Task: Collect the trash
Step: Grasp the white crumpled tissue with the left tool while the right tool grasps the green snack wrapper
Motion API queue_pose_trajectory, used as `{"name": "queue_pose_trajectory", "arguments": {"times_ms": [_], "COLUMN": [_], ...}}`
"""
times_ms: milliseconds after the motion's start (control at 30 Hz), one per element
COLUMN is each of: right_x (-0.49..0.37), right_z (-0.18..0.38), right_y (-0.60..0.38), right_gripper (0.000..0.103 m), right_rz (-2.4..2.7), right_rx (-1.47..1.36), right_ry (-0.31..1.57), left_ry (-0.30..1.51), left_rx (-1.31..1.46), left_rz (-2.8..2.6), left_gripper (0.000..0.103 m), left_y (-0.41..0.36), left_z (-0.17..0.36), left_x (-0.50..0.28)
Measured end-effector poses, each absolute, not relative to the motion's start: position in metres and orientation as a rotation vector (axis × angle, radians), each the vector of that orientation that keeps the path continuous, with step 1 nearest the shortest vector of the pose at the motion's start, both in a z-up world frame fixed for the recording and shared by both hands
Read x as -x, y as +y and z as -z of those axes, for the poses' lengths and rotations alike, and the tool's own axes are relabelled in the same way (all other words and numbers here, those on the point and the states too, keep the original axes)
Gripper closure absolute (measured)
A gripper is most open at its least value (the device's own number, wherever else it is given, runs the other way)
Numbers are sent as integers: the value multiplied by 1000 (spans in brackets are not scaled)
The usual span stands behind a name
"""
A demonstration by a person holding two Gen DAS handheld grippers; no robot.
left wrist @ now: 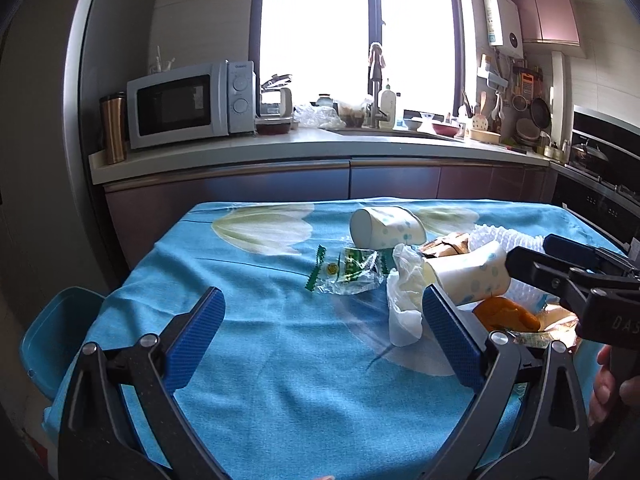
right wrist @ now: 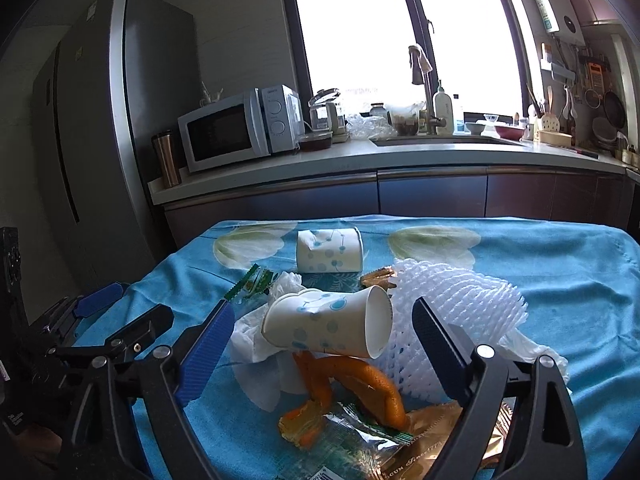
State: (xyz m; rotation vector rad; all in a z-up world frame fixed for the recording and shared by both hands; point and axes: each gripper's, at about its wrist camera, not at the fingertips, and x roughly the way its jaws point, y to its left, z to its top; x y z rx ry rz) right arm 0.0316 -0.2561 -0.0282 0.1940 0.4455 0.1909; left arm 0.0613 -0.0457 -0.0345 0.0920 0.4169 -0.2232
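Black tongs (left wrist: 322,300), blue ribbed pads (left wrist: 196,340), apparently bare skin

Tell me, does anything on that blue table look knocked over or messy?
Yes. Two paper cups lie tipped on their sides: one near the far edge, dented at its base, one nearer resting on crumpled tissue. Orange peel, wrappers and white foam netting are heaped around them on the tablecloth.
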Motion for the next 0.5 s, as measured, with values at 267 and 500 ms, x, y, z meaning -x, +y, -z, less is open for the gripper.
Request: {"name": "queue_pose_trajectory", "arguments": {"times_ms": [267,500], "right_x": [-61,-66], "right_z": [46,53], "right_y": [-263,-273], "right_gripper": [48,71], "right_rz": [-275,-280], "right_rx": [-321,-340], "right_ry": [611,654], "left_ry": [643,759], "left_rx": [-90,-55], "left_rz": [345,490], "left_gripper": [21,60], "left_y": [-66,-85], "left_z": [67,81], "left_x": [-116,-142]}}
